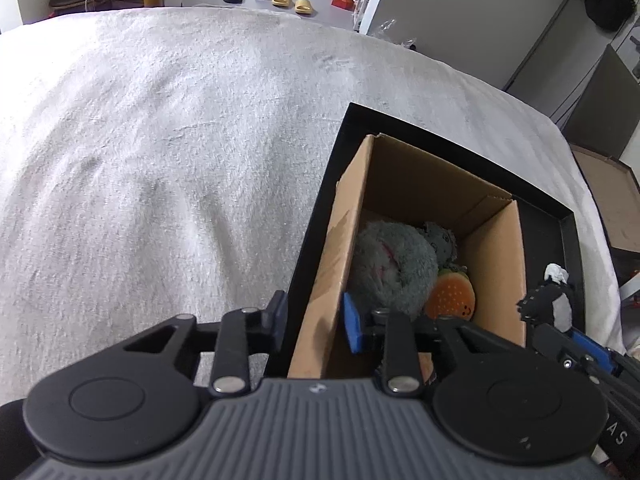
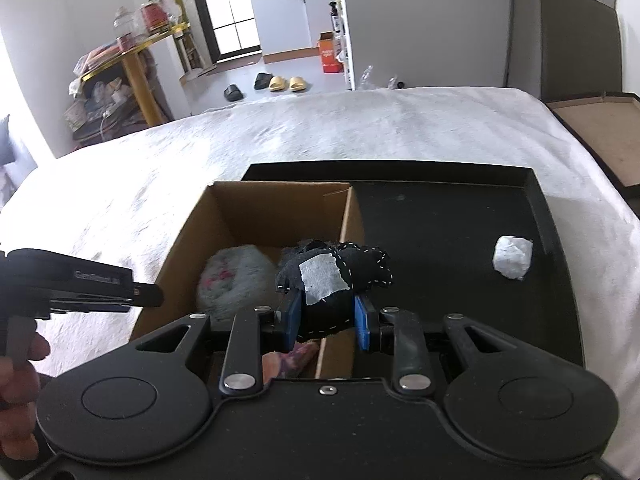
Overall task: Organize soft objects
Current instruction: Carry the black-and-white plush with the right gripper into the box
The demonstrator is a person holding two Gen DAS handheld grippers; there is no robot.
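Note:
A brown cardboard box (image 1: 348, 216) (image 2: 188, 236) stands in a black tray (image 1: 568, 240) (image 2: 460, 216) on a white-covered bed. Inside lie a grey fluffy plush (image 1: 390, 264) (image 2: 232, 276) and an orange burger-shaped toy (image 1: 450, 294). My right gripper (image 2: 327, 314) is shut on a black stitched fabric toy with a grey patch (image 2: 332, 276), held over the box's right wall; it also shows in the left wrist view (image 1: 550, 304). My left gripper (image 1: 314, 318) straddles the box's left wall, one finger on each side; I cannot tell whether it pinches the wall. A white crumpled soft object (image 2: 513, 256) lies in the tray, right of the box.
The white bed cover (image 1: 160, 160) spreads left of and beyond the tray. Slippers (image 2: 280, 82) and an orange carton (image 2: 330, 54) lie on the floor beyond the bed. A cluttered yellow-legged table (image 2: 132, 64) stands at the far left. A brown board (image 2: 600, 136) sits off the bed's right side.

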